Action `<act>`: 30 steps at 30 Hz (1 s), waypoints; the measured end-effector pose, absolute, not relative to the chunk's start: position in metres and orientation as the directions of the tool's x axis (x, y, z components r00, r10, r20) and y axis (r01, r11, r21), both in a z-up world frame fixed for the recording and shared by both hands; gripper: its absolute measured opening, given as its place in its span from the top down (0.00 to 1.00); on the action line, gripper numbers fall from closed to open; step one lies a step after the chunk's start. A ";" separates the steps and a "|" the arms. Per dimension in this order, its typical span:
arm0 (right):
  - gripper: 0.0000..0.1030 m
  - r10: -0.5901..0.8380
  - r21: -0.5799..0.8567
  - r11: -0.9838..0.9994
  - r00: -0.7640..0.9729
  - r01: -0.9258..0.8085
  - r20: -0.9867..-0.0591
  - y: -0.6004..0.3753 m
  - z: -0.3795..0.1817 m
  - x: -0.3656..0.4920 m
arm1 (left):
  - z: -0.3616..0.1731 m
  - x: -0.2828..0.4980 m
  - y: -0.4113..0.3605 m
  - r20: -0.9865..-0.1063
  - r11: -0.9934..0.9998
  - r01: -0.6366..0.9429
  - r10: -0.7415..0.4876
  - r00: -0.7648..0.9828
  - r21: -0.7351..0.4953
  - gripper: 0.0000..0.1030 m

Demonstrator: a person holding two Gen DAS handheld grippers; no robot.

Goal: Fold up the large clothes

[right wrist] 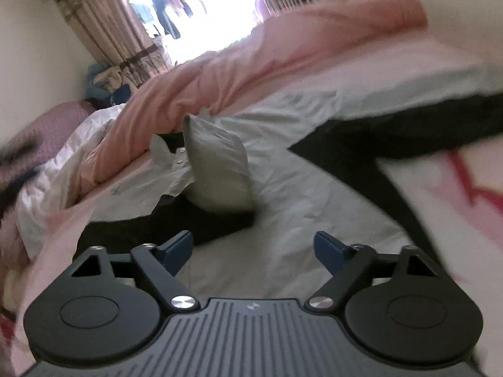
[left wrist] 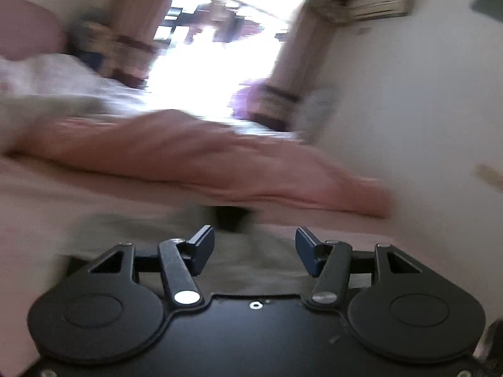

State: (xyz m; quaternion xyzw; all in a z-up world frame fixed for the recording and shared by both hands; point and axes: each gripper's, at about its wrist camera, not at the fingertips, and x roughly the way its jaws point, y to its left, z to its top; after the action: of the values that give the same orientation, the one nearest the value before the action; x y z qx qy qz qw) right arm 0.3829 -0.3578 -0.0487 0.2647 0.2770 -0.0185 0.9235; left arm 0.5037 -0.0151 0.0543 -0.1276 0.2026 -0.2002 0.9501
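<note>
With the bed [right wrist: 393, 72] spread wide under a pink duvet [right wrist: 251, 62] bunched toward eleven o'clock, better to aim for the pale grey-and-black garment [right wrist: 220, 169] lying rumpled at twelve o'clock of the right tool [right wrist: 253, 253], collar and snaps showing, one flap standing up. Worth flattening that flap and smoothing the cloth before any fold, taking an outer edge rather than the heaped middle. Both tools empty, jaws apart: right wide, left tool [left wrist: 254, 251] narrower, over blurred cloth.
</note>
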 end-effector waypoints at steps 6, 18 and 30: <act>0.17 0.041 0.432 0.867 0.829 0.248 -0.557 -0.353 -0.070 0.429 | -0.004 0.492 0.066 -0.484 0.971 0.151 -0.223 0.846 -0.183 0.41; 0.95 -0.083 0.378 0.878 0.872 0.293 -0.483 -0.367 -0.051 0.442 | -0.038 0.520 0.062 -0.506 0.956 0.149 -0.261 0.822 -0.251 0.39; 0.59 -0.243 0.309 0.829 0.799 0.466 -0.551 -0.389 -0.055 0.418 | -0.072 0.553 0.031 -0.630 0.976 0.173 -0.215 0.746 -0.128 0.34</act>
State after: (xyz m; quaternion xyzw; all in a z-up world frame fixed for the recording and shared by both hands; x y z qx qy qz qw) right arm 0.4175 -0.3893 -0.0546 0.2201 0.2526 -0.1921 0.9224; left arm 0.5531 0.0310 -0.0725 -0.0306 0.3408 -0.1040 0.9339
